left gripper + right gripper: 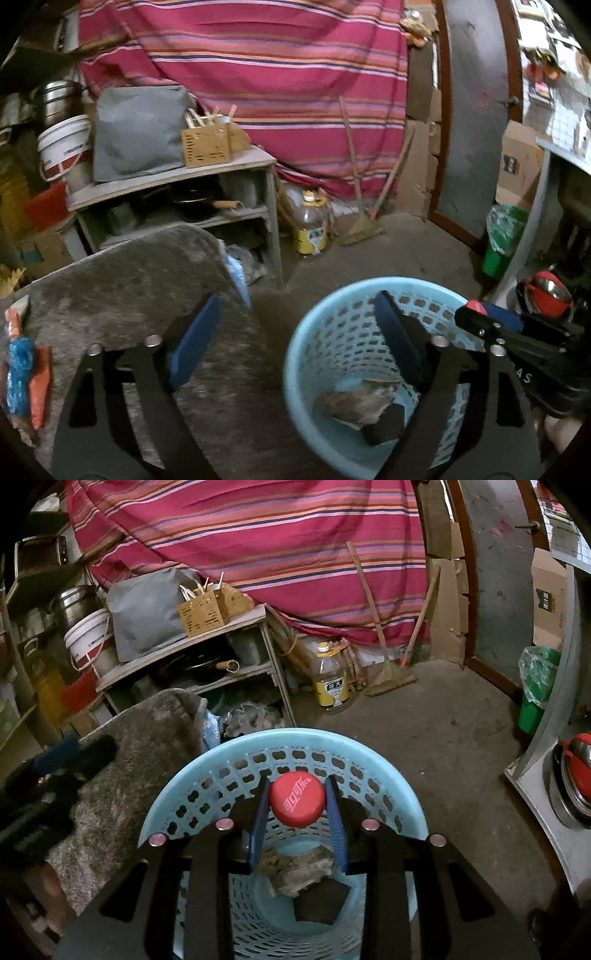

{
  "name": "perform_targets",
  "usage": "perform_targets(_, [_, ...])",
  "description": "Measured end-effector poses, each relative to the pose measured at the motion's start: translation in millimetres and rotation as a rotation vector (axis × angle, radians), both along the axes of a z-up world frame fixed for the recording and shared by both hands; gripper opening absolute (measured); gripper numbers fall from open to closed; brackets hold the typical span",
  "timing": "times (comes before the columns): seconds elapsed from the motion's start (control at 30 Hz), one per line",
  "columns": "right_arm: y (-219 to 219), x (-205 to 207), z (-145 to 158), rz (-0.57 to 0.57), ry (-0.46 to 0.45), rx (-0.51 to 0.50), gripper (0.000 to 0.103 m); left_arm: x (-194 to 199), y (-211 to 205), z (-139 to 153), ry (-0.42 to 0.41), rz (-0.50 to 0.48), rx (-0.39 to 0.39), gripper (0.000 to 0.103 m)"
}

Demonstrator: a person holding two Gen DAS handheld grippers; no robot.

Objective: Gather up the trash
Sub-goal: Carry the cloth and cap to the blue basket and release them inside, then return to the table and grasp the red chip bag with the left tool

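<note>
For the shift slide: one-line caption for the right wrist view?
Right gripper holds a red bottle cap over the blue basket, scraps already inside.

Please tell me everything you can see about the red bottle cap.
The red bottle cap is round and looks like smooth plastic, with pale lettering printed across its flat top, which faces the right wrist camera. It seems whole and clean. The right claw is shut on it, a blue pad pressing each side. It hangs in the air above the opening of the light blue basket, touching nothing else. Crumpled brownish scraps and a dark piece lie far below it on the basket bottom.
</note>
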State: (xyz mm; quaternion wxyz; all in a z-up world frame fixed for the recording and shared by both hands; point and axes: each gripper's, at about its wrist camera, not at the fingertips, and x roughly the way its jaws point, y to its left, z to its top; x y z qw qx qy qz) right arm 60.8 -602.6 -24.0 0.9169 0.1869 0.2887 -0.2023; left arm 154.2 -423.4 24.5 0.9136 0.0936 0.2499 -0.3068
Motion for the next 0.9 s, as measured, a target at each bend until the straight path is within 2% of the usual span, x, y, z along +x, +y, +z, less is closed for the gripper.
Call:
perform_targets(0.2, [11.9, 10.1, 2.4, 0.013, 0.003, -0.013, 0.03, 6.8, 42.9, 4.5, -0.015, 0.066, -0.002, 0.095])
perform_targets(0.33, [19.0, 18.7, 2.8, -0.002, 0.015, -0.017, 0.032, 14.4, 80.2, 6.0, -0.015, 0.112, -0.007, 0.096])
perform_targets(0.4, [21.5, 20.7, 3.8, -0.012, 0.011, -0.016, 0.046, 17.6, 99.7, 7.1, -0.025, 0.134, 0.001, 0.097])
perform_targets(0.43, [23.3, 21.3, 4.7, -0.026, 0.005, -0.016, 0.069, 18.6, 108.3, 7.9, -0.03, 0.145, 0.005, 0.097])
perform_targets(0.47, [25.2, 21.0, 6.0, -0.038, -0.01, -0.016, 0.075, 20.1, 121.6, 9.7, -0.04, 0.161, 0.01, 0.097])
perform_targets(0.7, [37.3, 31.6, 9.1, -0.037, 0.007, -0.029, 0.076, 26.5, 199.0, 21.5, -0.073, 0.25, 0.023, 0.098])
perform_targets(0.9, [67.0, 37.3, 23.8, -0.007, -0.019, -0.055, 0.08, 30.1, 264.3, 25.9, -0.096, 0.341, 0.028, 0.098])
